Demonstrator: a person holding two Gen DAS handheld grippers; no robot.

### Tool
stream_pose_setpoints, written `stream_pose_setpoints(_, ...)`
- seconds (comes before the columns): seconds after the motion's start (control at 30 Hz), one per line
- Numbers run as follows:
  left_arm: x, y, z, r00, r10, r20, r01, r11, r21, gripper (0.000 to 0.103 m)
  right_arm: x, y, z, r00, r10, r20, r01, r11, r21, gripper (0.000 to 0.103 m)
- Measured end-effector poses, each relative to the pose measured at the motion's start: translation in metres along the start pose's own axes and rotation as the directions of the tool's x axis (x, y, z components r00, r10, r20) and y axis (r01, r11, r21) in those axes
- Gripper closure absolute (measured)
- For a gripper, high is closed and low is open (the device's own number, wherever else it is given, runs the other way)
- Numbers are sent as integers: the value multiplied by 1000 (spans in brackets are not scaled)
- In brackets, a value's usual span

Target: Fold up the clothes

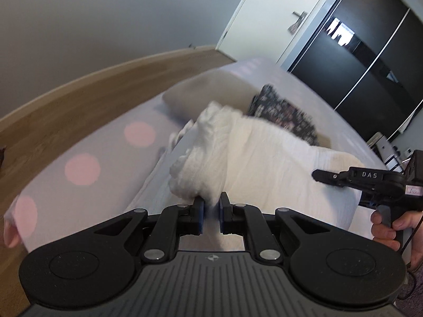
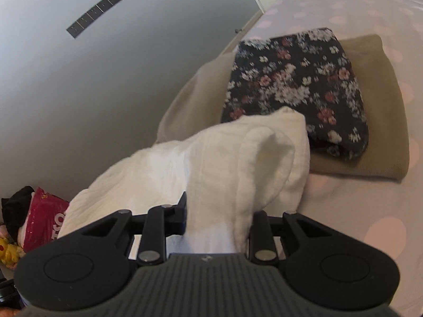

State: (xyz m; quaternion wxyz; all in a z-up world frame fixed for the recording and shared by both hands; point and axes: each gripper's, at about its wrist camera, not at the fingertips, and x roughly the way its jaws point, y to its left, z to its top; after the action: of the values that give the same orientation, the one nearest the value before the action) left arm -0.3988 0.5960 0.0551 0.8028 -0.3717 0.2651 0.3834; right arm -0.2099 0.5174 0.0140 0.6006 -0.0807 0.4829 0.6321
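The bed (image 2: 370, 198), covered with a pale sheet dotted in pink, carries everything, and the white garment (image 2: 211, 153) hangs stretched above its near part between the two tools. It looks like the middle of a fold: both ends of the cloth are lifted and seem about to be carried over toward the far side. The left tongs (image 1: 210, 210) are closed on a bunched corner of the white garment, and the right tongs (image 2: 218, 216) are clamped around a thicker, doubled wad of it. The next move probably calls for keeping both grips level and the cloth taut, then laying the edge down square. Farther back on the bed lies a beige folded cloth (image 2: 380, 121) with a dark floral folded piece (image 2: 290, 79) on top; the garment's free flap hangs just in front of this stack, so it could catch there. A wooden bed frame (image 1: 79, 97) runs along the left, a dark wardrobe (image 1: 370, 60) stands far right, and a red bag (image 2: 46, 216) sits low beside the bed.
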Motion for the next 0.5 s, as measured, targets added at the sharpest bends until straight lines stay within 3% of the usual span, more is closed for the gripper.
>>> stream_pose_setpoints(0.23,11,10,-10,998,51,-41,-51,999,2,86,4,2,-10,999,-30,17,32,992,-125,67)
stream_pose_setpoints(0.3,7,10,-8,997,67,-43,-67,998,14,81,-2,8,-8,998,-47,31,52,982,-184,57)
stream_pose_setpoints(0.4,-1,7,-4,994,98,-52,-97,995,19,75,-13,10,-5,996,-75,44,83,971,-223,52)
stream_pose_setpoints(0.5,-13,7,-2,989,145,-31,-144,989,26,60,-26,10,-3,992,-115,60,127,959,-252,45)
